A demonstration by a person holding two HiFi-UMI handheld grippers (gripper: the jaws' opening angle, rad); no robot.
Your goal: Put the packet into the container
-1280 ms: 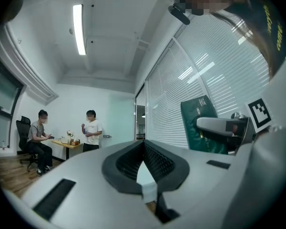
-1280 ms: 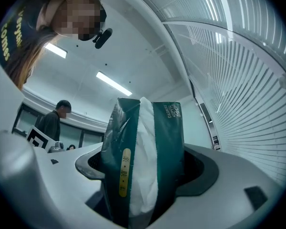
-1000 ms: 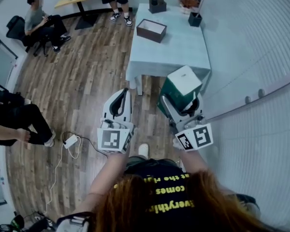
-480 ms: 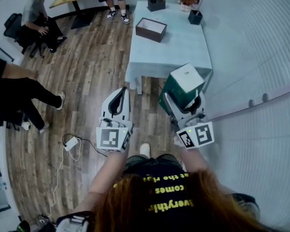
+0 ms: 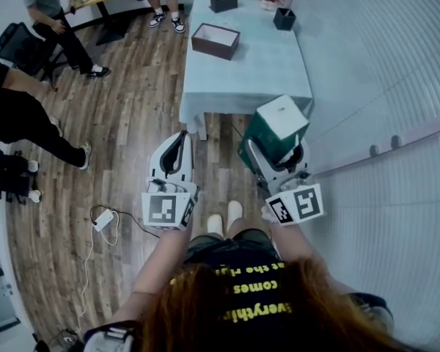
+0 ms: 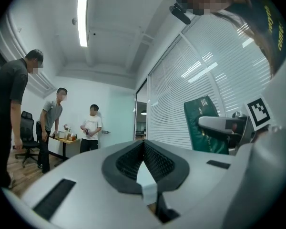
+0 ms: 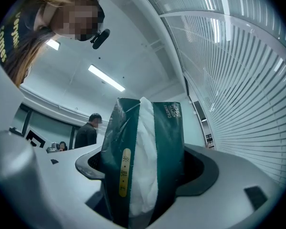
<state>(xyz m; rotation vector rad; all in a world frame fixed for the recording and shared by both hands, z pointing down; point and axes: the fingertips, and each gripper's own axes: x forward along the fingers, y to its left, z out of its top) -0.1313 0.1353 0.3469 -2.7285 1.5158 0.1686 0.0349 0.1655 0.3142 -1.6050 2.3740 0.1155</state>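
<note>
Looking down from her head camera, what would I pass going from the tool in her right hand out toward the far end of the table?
right gripper → green tissue packet → cloth-covered table → open brown box → small dark pot

The black shirt [image 5: 205,288] carries yellow letters, upside down in the head view: "comes", with "everythi" on the next line, cut off. The green packet [image 7: 168,151] has small white print near its top, too blurred to read, and a yellow label [image 7: 122,173] with Chinese characters.
</note>
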